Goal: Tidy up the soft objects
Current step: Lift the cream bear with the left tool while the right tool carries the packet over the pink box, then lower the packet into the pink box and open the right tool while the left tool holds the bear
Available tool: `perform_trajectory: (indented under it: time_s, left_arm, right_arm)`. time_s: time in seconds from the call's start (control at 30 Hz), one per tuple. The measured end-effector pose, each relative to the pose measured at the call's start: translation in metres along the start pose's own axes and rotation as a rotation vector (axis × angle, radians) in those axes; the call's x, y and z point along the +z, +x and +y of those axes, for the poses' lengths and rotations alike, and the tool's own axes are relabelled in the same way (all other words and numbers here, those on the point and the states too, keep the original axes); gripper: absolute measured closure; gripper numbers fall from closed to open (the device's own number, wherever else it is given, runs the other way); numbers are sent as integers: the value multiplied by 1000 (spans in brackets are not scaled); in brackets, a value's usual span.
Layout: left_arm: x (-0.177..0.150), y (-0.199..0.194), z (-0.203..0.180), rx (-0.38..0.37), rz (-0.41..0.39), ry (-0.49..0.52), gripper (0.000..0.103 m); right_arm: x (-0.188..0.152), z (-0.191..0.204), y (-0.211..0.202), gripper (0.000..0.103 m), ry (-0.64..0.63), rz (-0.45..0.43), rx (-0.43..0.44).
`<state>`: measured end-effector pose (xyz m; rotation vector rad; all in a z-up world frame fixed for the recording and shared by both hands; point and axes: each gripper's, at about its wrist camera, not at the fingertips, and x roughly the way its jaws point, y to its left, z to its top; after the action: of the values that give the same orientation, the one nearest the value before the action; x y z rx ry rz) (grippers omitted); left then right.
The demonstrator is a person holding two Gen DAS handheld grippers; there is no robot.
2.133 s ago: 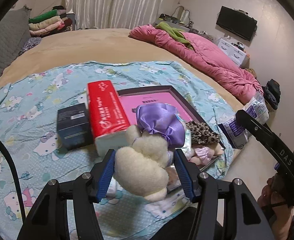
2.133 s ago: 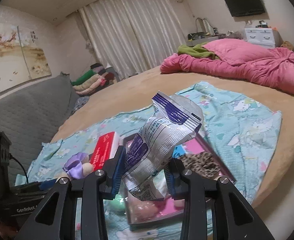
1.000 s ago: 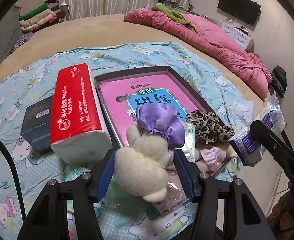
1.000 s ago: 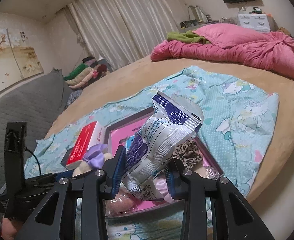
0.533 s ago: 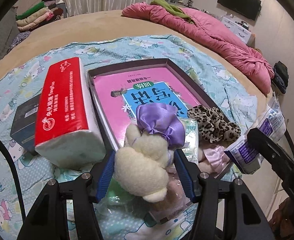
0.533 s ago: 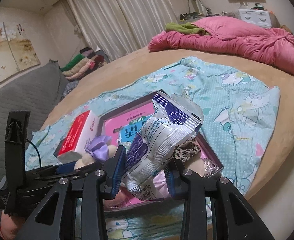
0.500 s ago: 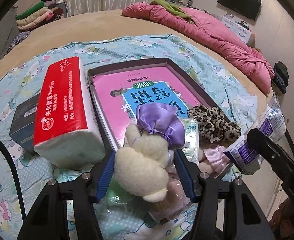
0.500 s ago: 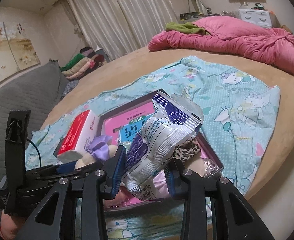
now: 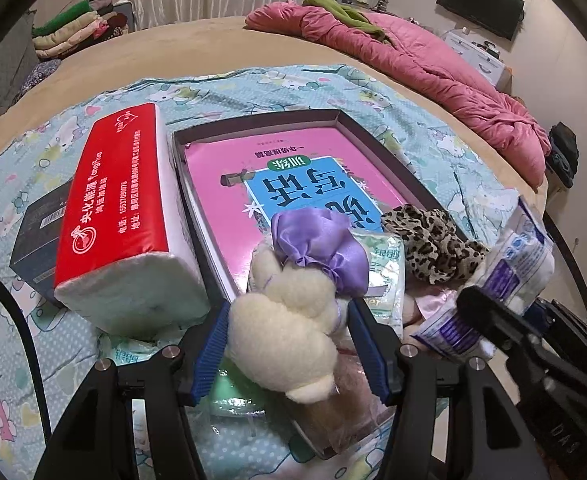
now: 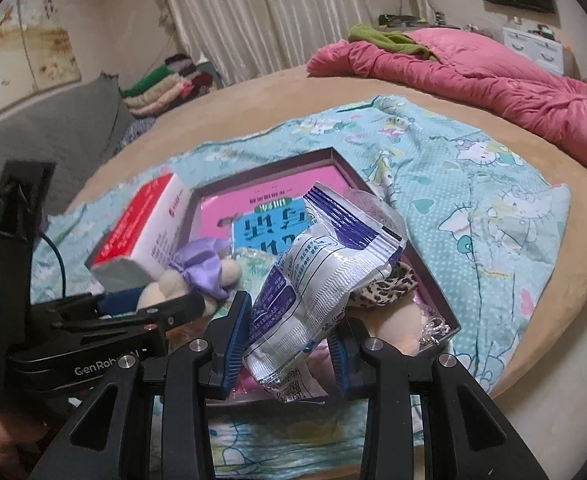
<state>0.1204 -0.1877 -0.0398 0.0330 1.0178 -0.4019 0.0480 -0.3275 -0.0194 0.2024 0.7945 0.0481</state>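
My left gripper (image 9: 287, 354) is shut on a cream plush toy (image 9: 289, 328) with a purple satin bow (image 9: 321, 246), held low over the near end of a dark shallow box (image 9: 357, 128). The same toy (image 10: 165, 284) shows at the left of the right wrist view, between the left gripper's fingers (image 10: 181, 306). My right gripper (image 10: 289, 340) is shut on a white and purple plastic pouch (image 10: 325, 264), also over the box's (image 10: 277, 164) near end. A pink book (image 9: 277, 168) lies in the box, with a leopard-print scrunchie (image 9: 433, 240) and small soft packets at the near end.
A red and white tissue pack (image 9: 117, 216) lies left of the box on a dark carton (image 9: 41, 224). Everything rests on a light blue cartoon-print sheet (image 10: 493, 208) over a tan bed. A pink quilt (image 9: 433, 60) lies at the far right, folded clothes (image 9: 73, 28) at the far left.
Both grippers have sunk closer to the box with their loads still gripped. The right gripper with the pouch has rolled slightly and come nearer the left one.
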Motion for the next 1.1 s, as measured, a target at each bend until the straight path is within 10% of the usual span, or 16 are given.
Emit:
perform_trajectory:
  time_s: [1.1]
  left_arm:
    - [2, 3, 8, -13, -9, -42, 42]
  right_arm:
    - [-2, 11, 35, 59, -54, 93, -9]
